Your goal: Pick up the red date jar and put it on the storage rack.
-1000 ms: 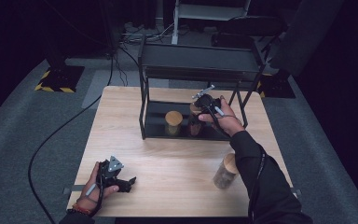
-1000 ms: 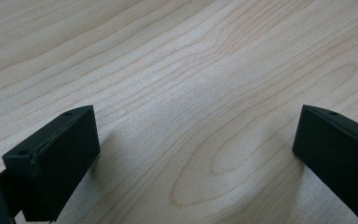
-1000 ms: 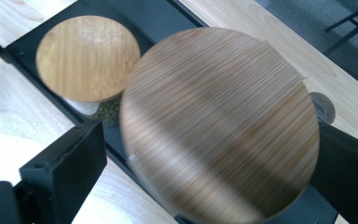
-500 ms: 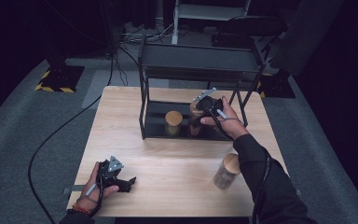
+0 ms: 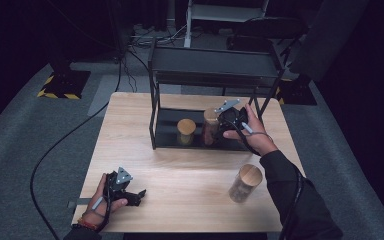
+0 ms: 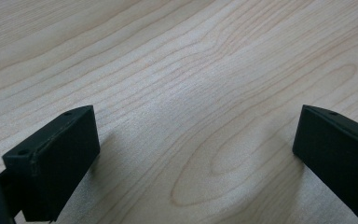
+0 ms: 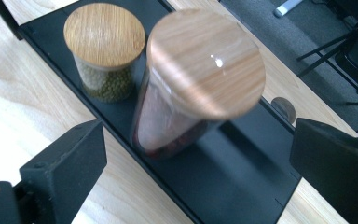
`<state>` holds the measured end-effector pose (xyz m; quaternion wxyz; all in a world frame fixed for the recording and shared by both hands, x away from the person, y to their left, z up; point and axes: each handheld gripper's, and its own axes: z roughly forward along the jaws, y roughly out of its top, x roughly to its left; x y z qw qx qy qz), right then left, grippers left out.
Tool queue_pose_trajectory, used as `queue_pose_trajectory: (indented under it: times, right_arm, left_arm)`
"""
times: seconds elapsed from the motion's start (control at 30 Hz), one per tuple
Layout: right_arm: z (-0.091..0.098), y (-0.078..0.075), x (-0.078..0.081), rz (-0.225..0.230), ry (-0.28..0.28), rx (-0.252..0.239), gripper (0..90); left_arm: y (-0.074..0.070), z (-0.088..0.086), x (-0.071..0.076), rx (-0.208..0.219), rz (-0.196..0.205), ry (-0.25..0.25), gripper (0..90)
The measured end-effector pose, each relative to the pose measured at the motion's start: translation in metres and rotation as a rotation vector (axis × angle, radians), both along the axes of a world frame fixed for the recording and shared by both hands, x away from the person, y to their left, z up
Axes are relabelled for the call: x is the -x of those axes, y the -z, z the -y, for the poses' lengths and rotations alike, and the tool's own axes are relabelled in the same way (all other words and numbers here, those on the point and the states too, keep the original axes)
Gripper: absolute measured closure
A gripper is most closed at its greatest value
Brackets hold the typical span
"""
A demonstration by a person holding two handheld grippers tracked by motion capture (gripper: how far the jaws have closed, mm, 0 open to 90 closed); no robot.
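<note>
My right gripper (image 5: 219, 124) sits at the lower shelf of the black rack (image 5: 215, 67), jaws spread wide and gripping nothing; in the right gripper view the tall jar (image 7: 193, 88) with the wooden lid and reddish contents stands on the rack's black bottom tray (image 7: 242, 168), in line with the gap between my jaws but beyond their tips — the pads are clear of the glass on both sides. Just beside it, farther along the tray, stands the short jar (image 7: 103, 51) of green contents, also wooden-lidded; the two look close enough to touch, though I cannot tell whether they do. A third jar (image 5: 244, 183) stands out on the wooden table (image 5: 180, 170), near the right forearm and well apart from the rack. My left gripper (image 5: 139, 194) rests low at the near left corner of the table; its jaws are released and wide, with bare wood grain between them in the left gripper view.
</note>
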<state>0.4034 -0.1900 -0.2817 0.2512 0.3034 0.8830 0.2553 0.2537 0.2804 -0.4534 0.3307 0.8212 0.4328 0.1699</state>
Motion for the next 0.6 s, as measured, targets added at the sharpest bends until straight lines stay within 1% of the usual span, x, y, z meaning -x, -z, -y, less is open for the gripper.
queue_pose_trajectory:
  times: [0.1,0.27,0.6]
  right_arm:
    - [0.008,0.001,0.006,0.011,0.003,-0.005,3.7]
    - [0.016,0.002,0.015,0.032,-0.004,0.002,3.7]
    - [0.035,0.005,0.034,0.060,-0.004,-0.018,3.7]
  left_arm:
    - [0.000,0.000,0.000,0.000,0.000,0.000,0.1]
    - [0.000,0.000,0.000,0.000,0.000,0.000,0.1]
    - [0.000,0.000,0.000,-0.001,0.000,0.000,0.1]
